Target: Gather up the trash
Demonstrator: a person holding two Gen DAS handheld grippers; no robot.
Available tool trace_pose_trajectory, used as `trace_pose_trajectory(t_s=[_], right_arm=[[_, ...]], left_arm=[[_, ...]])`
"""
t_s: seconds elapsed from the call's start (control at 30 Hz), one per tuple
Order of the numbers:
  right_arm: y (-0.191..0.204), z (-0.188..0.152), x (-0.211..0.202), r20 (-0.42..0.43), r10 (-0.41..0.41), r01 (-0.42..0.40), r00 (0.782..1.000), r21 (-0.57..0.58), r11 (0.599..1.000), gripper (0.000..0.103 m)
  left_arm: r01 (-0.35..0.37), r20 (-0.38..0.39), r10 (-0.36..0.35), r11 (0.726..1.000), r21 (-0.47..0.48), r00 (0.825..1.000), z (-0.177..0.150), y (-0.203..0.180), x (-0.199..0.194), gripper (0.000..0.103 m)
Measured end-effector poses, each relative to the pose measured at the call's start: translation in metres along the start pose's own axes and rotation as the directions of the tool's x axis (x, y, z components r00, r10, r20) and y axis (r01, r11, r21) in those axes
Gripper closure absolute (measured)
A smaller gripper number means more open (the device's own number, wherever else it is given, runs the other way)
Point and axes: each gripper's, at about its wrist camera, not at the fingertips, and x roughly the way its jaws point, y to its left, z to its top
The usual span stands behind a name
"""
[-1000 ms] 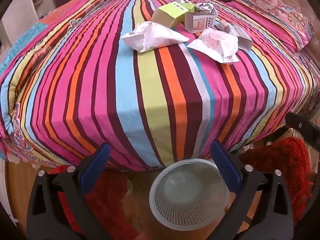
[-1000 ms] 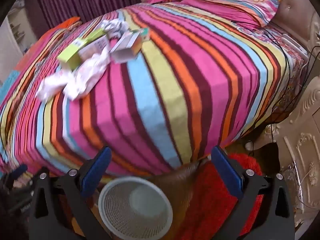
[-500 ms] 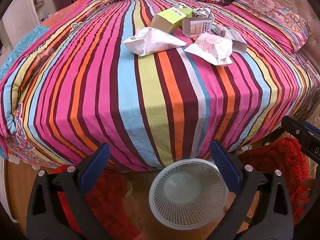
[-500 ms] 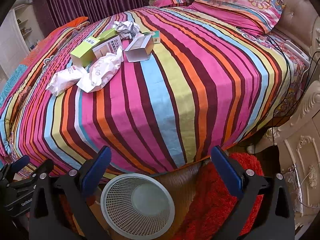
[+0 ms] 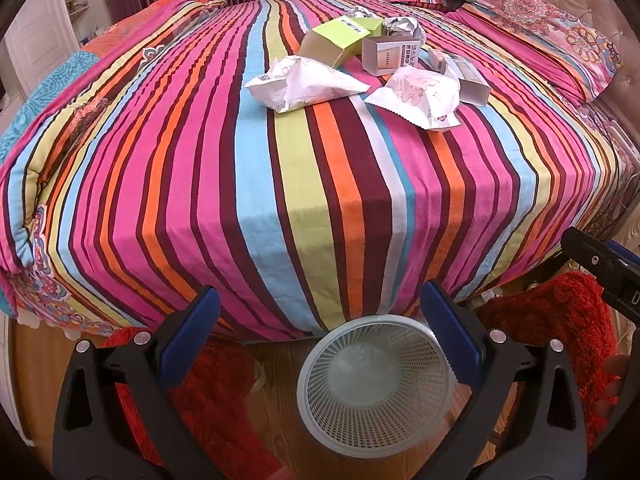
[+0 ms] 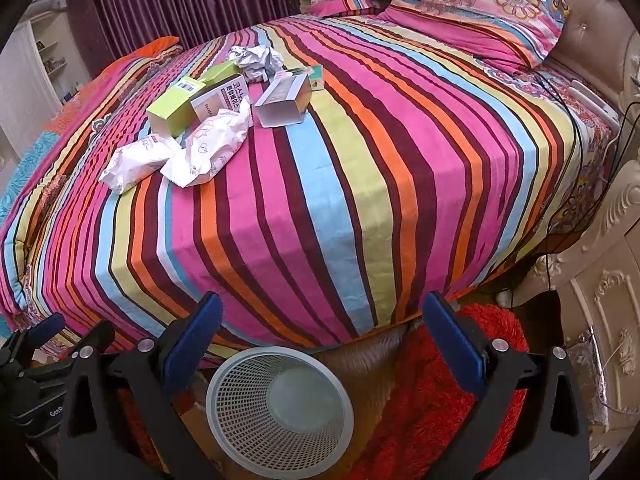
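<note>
Left wrist view shows the left gripper (image 5: 320, 320) with its jaws wide apart and nothing between them, above a white mesh basket (image 5: 374, 438) that stands on the wooden floor at the foot of the bed (image 5: 280, 168). On the striped cover, far from the gripper, lies the trash in one group: a white crumpled wrapper (image 5: 304, 84), a second white wrapper (image 5: 422, 96) just beside it, a green box (image 5: 334, 42), a grey open box (image 5: 390, 56) and a ball of crumpled paper (image 5: 402, 26) behind them. At the right edge a part of the right gripper (image 5: 604, 268) is seen over a red rug (image 5: 556, 328). Right wrist view shows the right gripper (image 6: 322, 322) also opened wide and holding nothing, with the basket (image 6: 228, 400) under it, toward its left finger. The trash group is on the left part of the bed, well apart from the gripper: the two wrappers (image 6: 208, 148), the green box (image 6: 176, 108), another open box (image 6: 284, 100) and the paper ball (image 6: 258, 62).
</note>
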Motion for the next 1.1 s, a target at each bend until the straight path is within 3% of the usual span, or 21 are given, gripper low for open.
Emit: trace_pose_trajectory(t_s=[0.3, 0.43, 0.67, 1.1], right_arm=[[0.002, -0.003, -0.002, -0.008, 0.01, -0.01, 1.0, -0.011, 1.0, 0.007], [0.004, -0.004, -0.002, -0.015, 0.012, -0.012, 1.0, -0.014, 1.0, 0.007], [0.006, -0.004, -0.004, -0.013, 0.013, -0.013, 1.0, -0.015, 1.0, 0.007], [0.012, -0.007, -0.002, -0.03, 0.017, -0.018, 0.999, -0.03, 0.999, 0.007]], left_arm=[[0.015, 0.029, -0.015, 1.0, -0.011, 0.999, -0.002, -0.002, -0.004, 0.006], [0.017, -0.048, -0.017, 1.0, -0.006, 0.999, -0.007, -0.002, -0.002, 0.006], [0.0, -0.102, 0.002, 1.0, 0.014, 0.995, -0.01, 0.0, 0.0, 0.006], [-0.038, -0.101, 0.041, 0.999, 0.032, 0.994, -0.009, 0.007, 0.001, 0.006]])
